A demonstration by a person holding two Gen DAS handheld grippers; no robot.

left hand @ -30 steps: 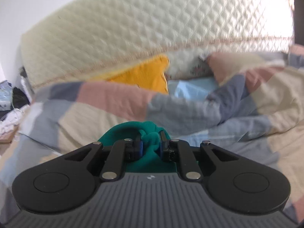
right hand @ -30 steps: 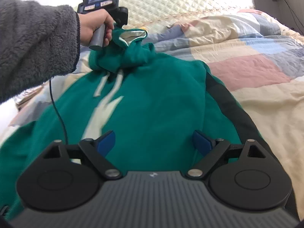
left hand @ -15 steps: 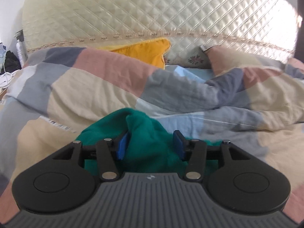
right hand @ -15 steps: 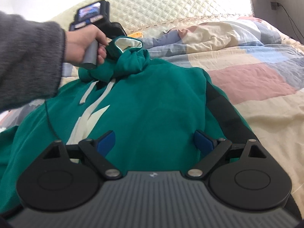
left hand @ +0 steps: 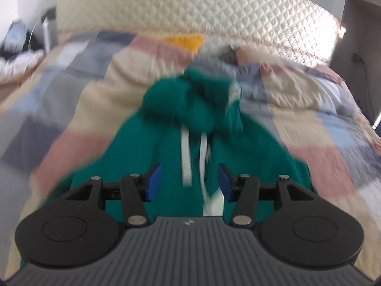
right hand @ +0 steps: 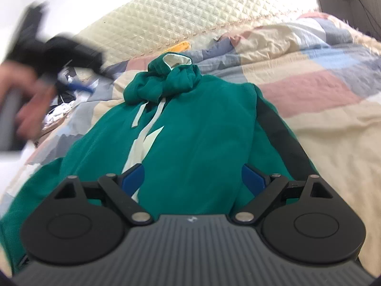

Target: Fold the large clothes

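Observation:
A green hoodie [right hand: 202,124] lies face up on the bed, its hood [right hand: 166,76] bunched at the far end and its white drawstrings [right hand: 142,112] trailing down the chest. My left gripper [left hand: 189,178] hovers open over the chest, drawstrings [left hand: 185,155] showing between its blue pads [left hand: 153,181], which touch nothing. The view is blurred by motion. In the right wrist view that left gripper is a dark blur in a hand [right hand: 26,95] at the left. My right gripper [right hand: 193,178] stands wide open over the hoodie's lower body, holding nothing.
A patchwork duvet [right hand: 309,88] covers the bed under the hoodie. A cream quilted headboard [left hand: 214,12] stands behind, with a yellow pillow [left hand: 185,40] at its foot. Clutter and cables [right hand: 62,109] lie beside the bed at the left.
My left gripper opened, let go of the hood and swung back away from it. The hood now lies bunched on the bed. The right gripper has hardly shifted.

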